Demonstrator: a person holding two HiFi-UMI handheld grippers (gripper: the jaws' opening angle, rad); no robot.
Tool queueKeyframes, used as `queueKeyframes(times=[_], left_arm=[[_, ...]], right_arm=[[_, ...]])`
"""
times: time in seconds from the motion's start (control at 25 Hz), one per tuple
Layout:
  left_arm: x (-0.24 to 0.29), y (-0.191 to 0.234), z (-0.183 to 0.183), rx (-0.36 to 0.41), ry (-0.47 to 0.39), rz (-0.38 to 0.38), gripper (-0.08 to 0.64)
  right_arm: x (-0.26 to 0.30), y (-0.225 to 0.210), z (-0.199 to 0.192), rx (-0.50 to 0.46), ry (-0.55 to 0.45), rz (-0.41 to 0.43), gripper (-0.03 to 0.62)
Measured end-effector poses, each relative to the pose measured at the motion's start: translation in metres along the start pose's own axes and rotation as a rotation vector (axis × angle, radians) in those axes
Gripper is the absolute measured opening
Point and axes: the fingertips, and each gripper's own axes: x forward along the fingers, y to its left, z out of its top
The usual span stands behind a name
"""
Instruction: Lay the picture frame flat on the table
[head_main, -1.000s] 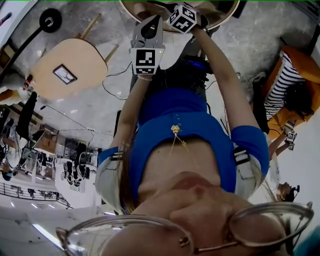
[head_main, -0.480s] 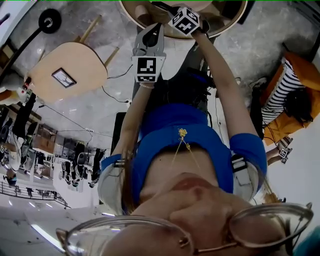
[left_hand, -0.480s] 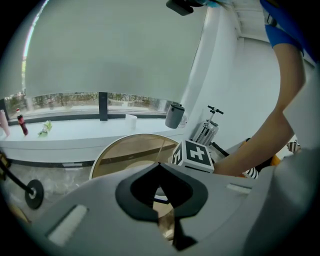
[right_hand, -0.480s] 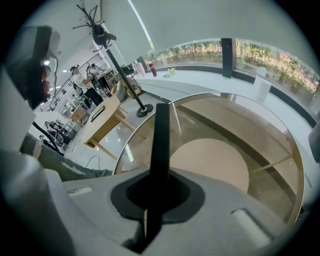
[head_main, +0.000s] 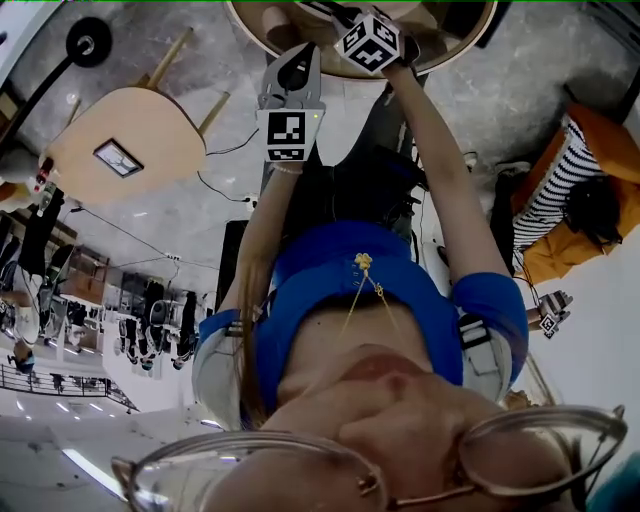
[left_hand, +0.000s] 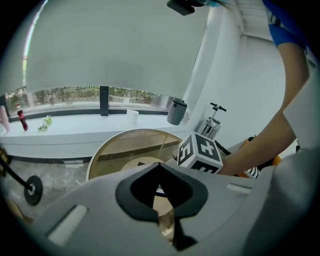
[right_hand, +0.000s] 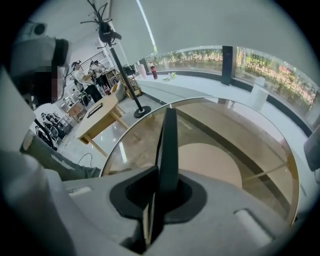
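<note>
Picture frame (right_hand: 168, 145) upright, edge-on over round glass bench (right_hand: 250, 150), pinched in my right hand-held gripper (right_hand: 159, 192), jaws just easing open; left hand-held gripper (left_hand: 161, 172) pressed together, empty. Likely lowering step; next: tip flat, release.

Picture frame (right_hand: 168, 145): black edge is shown over the round table (right_hand: 240, 131); table is finished in tan wood under clear glass; marker cube (left_hand: 200, 150) is patterned in black-and-white squares; shirt (head_main: 330, 285) is coloured blue.

Bare glass tabletop (right_hand: 240, 130) spreads either side of the edge-on picture frame (right_hand: 168, 145).
</note>
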Motion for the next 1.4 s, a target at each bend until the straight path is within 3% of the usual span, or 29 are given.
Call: queueKeyframes(times=[0.52, 0.76, 1.2, 1.4], left_arm=[[0.027, 0.013, -0.017, 0.006, 0.023, 0.000, -0.005], [0.045, 0.014, -0.025, 0.036, 0.048, -0.014, -0.005], [0.057, 0.007, -0.031, 0.050, 0.105, -0.040, -0.005], [0.060, 0.008, -0.028, 0.059, 0.110, -0.040, -0.005]], right_arm=[[0.006, -0.025, -0.003, -0.010, -0.050, 0.012, 0.095], [0.004, -0.042, -0.004, 0.041, -0.086, 0.031, 0.121], [0.007, -0.077, -0.011, 0.189, -0.129, 0.045, 0.235], [0.005, -0.077, -0.011, 0.187, -0.153, 0.043, 0.238]])
